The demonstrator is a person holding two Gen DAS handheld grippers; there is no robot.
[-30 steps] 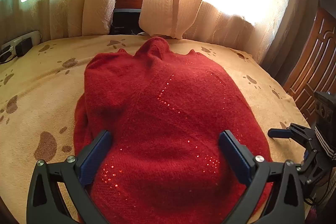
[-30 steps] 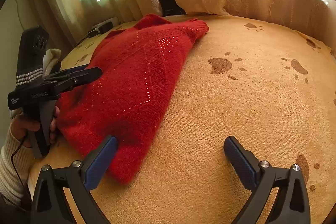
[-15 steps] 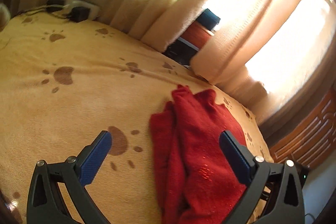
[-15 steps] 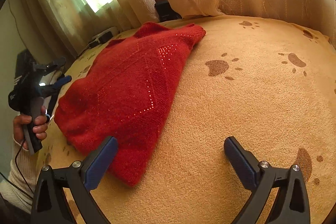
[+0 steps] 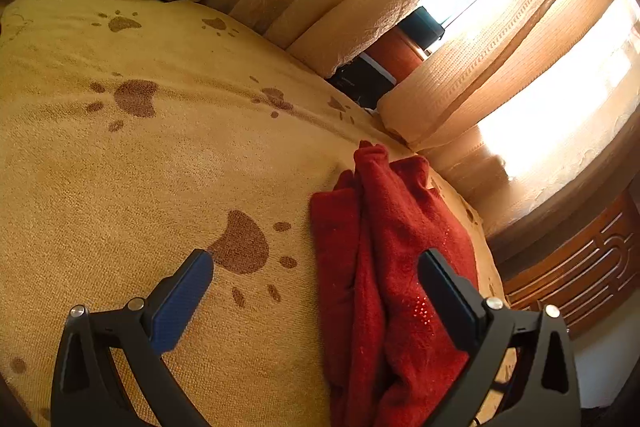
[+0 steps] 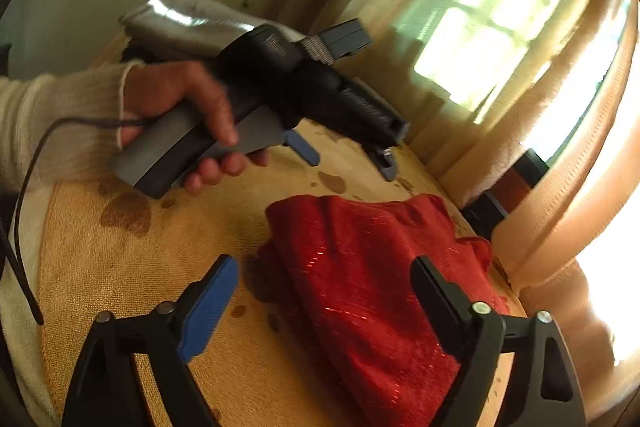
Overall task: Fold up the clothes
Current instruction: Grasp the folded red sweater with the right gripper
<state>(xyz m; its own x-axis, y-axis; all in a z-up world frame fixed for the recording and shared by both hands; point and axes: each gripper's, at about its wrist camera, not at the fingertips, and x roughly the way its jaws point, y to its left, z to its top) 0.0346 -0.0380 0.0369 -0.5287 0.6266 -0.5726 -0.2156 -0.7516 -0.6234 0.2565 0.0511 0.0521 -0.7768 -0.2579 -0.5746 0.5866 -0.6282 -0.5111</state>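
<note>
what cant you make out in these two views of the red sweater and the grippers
- Red sweater, left wrist view: its near end runs off the bottom edge.
- Red sweater, right wrist view: motion blur smears the sequin pattern.
- Left gripper, right wrist view: blurred, fingers small; their gap is unclear here.

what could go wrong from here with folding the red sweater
1. The red sweater lies bunched and creased on the bedspread, with neither open gripper holding it; a fold begun like this would likely come out crooked.
2. The left gripper hangs close above the sweater in the right gripper view, whose jaws have just been closing with nothing gripped; the two could collide.
</note>
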